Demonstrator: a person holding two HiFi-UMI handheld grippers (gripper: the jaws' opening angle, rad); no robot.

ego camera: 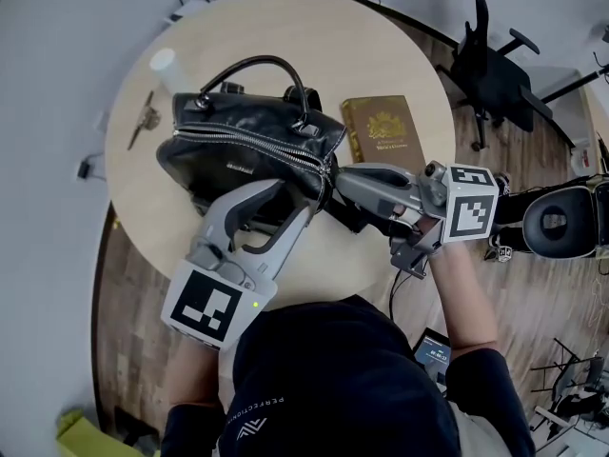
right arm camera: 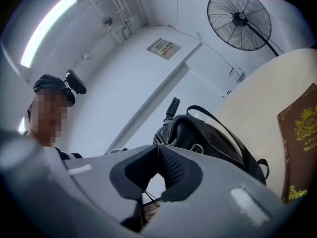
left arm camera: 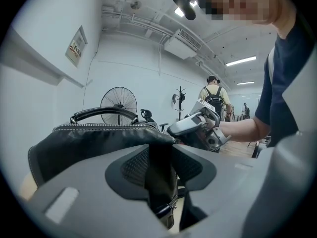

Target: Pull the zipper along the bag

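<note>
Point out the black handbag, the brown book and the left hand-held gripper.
black handbag [ego camera: 205, 165]: head view, leather side just below the zipper.
brown book [ego camera: 383, 131]: head view, middle of its cover.
left hand-held gripper [ego camera: 297, 198]: head view, midway between its fingertips, at the bag.

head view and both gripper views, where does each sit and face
Head view: on the person's head, looking steeply down at bag on round table; shows both forearms, left tool, right tool.
Left gripper view: on left tool, facing level at the bag's end clamped in its jaws; shows right tool, forearm.
Right gripper view: on right tool, tilted up past the bag's zipper end; jaws shut.
Shared: all three show the bag.
</note>
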